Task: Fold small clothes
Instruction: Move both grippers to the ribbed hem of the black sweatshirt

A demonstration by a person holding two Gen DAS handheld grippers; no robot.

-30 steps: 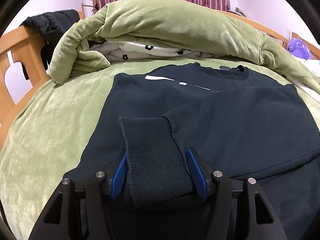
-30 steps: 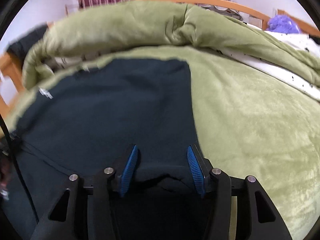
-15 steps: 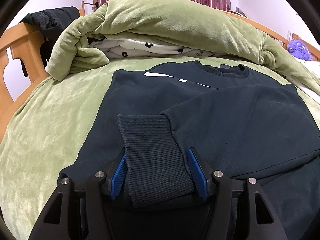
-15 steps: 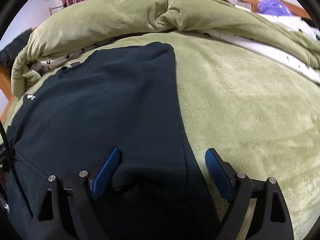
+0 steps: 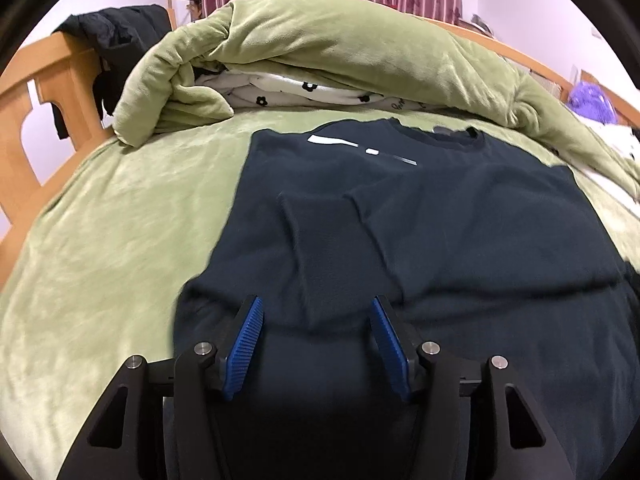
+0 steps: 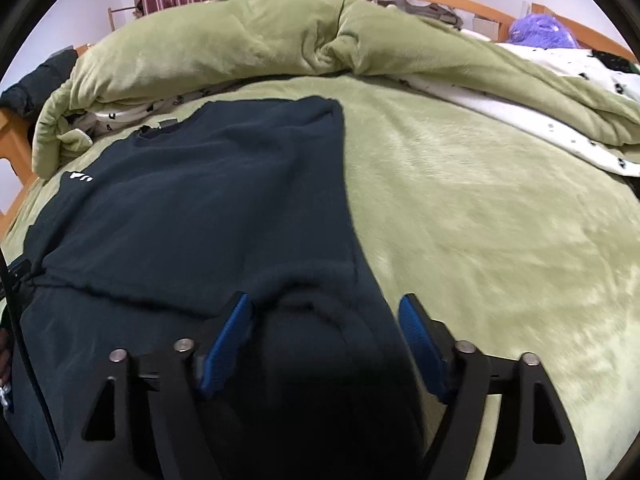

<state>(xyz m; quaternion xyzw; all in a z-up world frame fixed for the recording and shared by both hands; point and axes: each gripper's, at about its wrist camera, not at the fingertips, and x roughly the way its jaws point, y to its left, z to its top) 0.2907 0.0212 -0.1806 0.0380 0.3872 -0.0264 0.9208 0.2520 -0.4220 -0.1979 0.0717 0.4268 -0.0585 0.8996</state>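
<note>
Tongs first: my left tongs (image 5: 316, 320) stand apart over the near hem of the dark sweatshirt (image 5: 420, 216), their jaws having just been closing a little, with the folded sleeve's ribbed cuff (image 5: 320, 256) lying between the blue pads untouched. My right tongs (image 6: 324, 320) also stand apart, having just narrowed, straddling a fold at the sweatshirt's near right edge without pressing it. The sweatshirt lies flat on the green bedspread (image 6: 480, 208), neck away from me, a white stripe (image 5: 340, 143) near its left shoulder. Beyond its collar sits a rolled green duvet (image 5: 340, 52); left of the sweatshirt, a wooden bed frame (image 5: 44, 92).
</note>
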